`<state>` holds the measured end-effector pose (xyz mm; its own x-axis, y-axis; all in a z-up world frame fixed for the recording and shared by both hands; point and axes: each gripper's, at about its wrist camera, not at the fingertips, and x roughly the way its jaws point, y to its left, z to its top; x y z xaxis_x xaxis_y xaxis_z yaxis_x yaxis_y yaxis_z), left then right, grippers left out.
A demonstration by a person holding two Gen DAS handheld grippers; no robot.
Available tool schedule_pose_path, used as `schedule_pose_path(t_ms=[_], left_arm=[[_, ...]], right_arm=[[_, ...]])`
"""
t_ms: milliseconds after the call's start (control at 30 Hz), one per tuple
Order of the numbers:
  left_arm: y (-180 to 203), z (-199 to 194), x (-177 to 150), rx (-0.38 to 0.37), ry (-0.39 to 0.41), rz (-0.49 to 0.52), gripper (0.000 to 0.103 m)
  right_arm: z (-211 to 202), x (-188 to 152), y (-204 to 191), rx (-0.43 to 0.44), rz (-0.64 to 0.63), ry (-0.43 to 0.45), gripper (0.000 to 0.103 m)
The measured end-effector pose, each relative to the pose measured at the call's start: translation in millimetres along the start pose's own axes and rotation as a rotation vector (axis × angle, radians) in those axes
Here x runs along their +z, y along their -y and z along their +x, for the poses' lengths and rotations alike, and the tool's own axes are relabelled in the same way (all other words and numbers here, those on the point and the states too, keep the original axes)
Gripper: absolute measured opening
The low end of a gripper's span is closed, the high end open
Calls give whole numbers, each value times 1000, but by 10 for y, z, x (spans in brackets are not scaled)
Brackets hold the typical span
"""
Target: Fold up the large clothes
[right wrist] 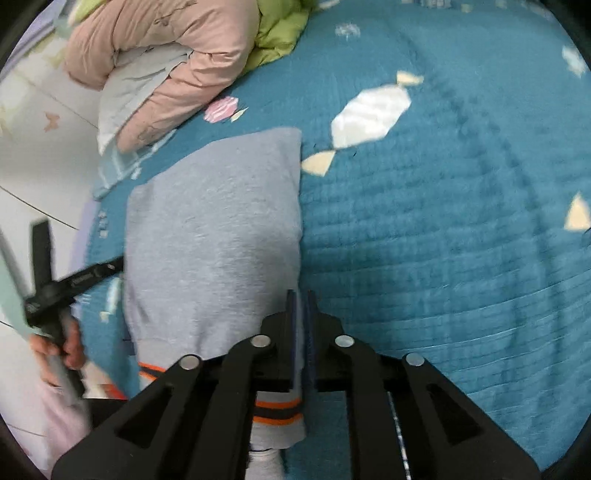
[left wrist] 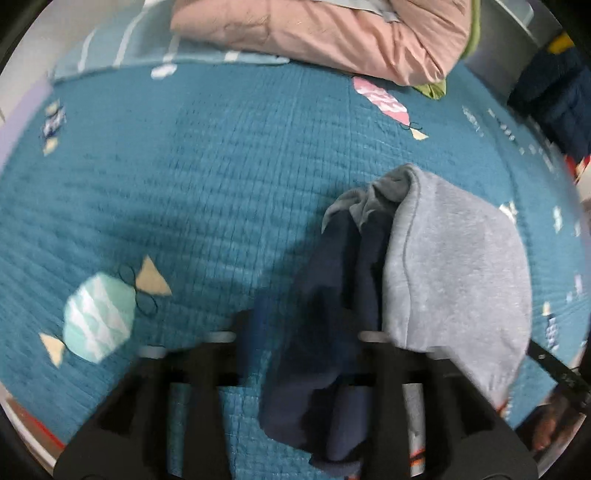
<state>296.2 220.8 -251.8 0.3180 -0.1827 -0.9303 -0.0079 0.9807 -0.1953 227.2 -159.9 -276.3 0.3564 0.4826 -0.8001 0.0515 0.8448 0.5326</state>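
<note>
A grey sweatshirt (left wrist: 461, 266) lies folded on the teal quilt (left wrist: 203, 166). In the left wrist view its dark navy part (left wrist: 332, 314) is bunched between the fingers of my left gripper (left wrist: 299, 343). Those jaws stand wide open and do not press on the cloth. In the right wrist view the same sweatshirt (right wrist: 214, 229) stretches away from my right gripper (right wrist: 301, 306). Its narrow jaws are shut on the edge near the orange-striped hem (right wrist: 277, 410). A hand (right wrist: 70, 347) at the left edge holds the other gripper's handle.
A pink padded jacket (left wrist: 314, 29) (right wrist: 166, 44) lies heaped at the far end of the bed, with a green garment (right wrist: 277, 33) beside it. The quilt (right wrist: 443, 258) spreads wide to the right. Pale floor (right wrist: 37, 147) shows past the bed's left edge.
</note>
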Motion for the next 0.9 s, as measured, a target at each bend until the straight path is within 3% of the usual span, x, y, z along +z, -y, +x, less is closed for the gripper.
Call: schedule_pose_path(t_ms=[33, 67, 133, 167, 233, 433, 533, 667, 733, 833, 900], left_arm=[[-45, 24, -15, -7, -15, -10, 83], [-92, 50, -29, 1, -28, -30, 84], [-174, 102, -60, -66, -69, -68, 86], [-206, 159, -70, -109, -99, -86, 86], [-275, 232, -87, -123, -128, -107, 90], [-391, 250, -110, -205, -142, -103, 91], [-504, 231, -107, -309, -155, -146, 91], [-664, 225, -126, -565, -190, -252, 91], [-650, 223, -145, -624, -203, -253, 92], [-524, 293, -139, -572, -231, -200, 93], [-410, 417, -188, -584, -264, -181, 94]], right_arm=[[6, 3, 16, -5, 10, 0, 32], [11, 11, 19, -16, 15, 4, 46], [26, 27, 30, -32, 18, 8, 52], [40, 36, 47, -24, 24, 4, 52], [51, 44, 95, 4, 55, -6, 54], [43, 94, 239, 94, 152, -21, 56], [24, 115, 244, 110, 168, -23, 57], [9, 125, 240, 117, 181, -20, 57], [0, 131, 229, 116, 175, -18, 57], [9, 136, 271, 147, 193, -26, 57], [35, 136, 335, 183, 231, -35, 57]])
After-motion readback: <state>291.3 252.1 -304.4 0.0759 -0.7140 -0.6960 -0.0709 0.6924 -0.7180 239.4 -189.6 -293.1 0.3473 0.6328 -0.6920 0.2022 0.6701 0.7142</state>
